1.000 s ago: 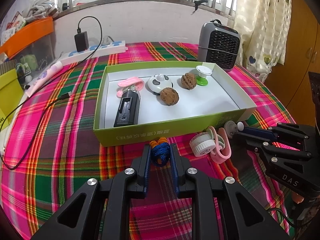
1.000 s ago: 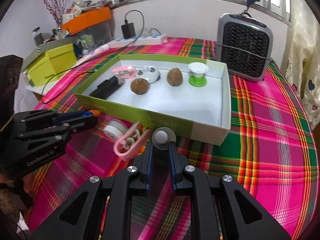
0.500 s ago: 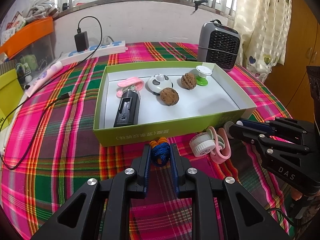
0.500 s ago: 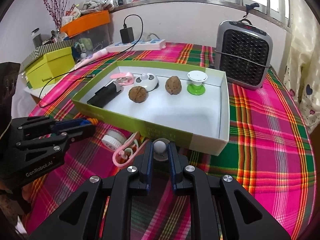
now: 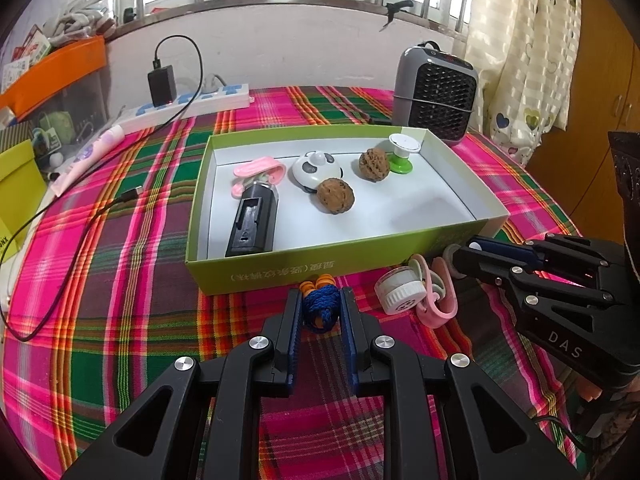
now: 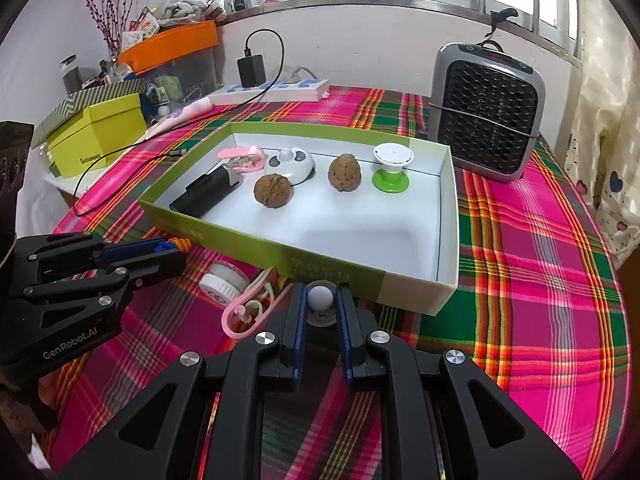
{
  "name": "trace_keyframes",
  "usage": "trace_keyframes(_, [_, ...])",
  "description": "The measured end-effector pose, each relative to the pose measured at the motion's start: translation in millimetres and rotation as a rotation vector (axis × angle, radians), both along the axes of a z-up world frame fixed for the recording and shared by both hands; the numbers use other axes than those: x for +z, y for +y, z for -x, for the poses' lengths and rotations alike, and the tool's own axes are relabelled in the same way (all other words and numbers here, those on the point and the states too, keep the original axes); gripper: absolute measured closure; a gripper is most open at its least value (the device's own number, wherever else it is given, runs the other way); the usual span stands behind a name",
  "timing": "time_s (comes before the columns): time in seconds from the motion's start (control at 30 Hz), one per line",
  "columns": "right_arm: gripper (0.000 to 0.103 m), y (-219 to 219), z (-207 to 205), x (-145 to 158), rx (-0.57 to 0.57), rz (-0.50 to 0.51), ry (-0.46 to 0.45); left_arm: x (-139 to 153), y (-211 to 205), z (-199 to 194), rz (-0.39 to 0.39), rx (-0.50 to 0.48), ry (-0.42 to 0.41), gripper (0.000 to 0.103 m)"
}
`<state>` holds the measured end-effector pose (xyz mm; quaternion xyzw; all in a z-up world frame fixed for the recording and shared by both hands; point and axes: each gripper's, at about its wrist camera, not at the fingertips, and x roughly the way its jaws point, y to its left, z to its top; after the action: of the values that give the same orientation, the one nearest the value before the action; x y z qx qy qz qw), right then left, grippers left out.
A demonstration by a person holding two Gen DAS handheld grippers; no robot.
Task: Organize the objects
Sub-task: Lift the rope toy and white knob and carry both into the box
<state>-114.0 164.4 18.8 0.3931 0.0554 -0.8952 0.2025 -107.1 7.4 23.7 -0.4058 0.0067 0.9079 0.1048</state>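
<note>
An open green box holds a black device, a pink clip, a panda-faced gadget, two walnuts and a green-and-white stand. My left gripper is shut on a blue and orange cord bundle just in front of the box. My right gripper is shut on a small white ball-topped knob at the box's near wall. A white round cap and a pink clip lie between the grippers.
A grey fan heater stands behind the box at the right. A power strip with charger and a loose cable lie at the left. A yellow-green box sits at the table's left edge.
My right gripper has pulled back and lowered a little with the white knob held. The left gripper with the cord bundle has stayed still.
</note>
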Motion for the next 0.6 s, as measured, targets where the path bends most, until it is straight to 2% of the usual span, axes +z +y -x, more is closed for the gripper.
trace_keyframes(0.6, [0.090,5.6,-5.8,19.0,-0.001,0.031,0.036,20.1,-0.3,-4.0,-0.006,-0.014,0.039,0.086])
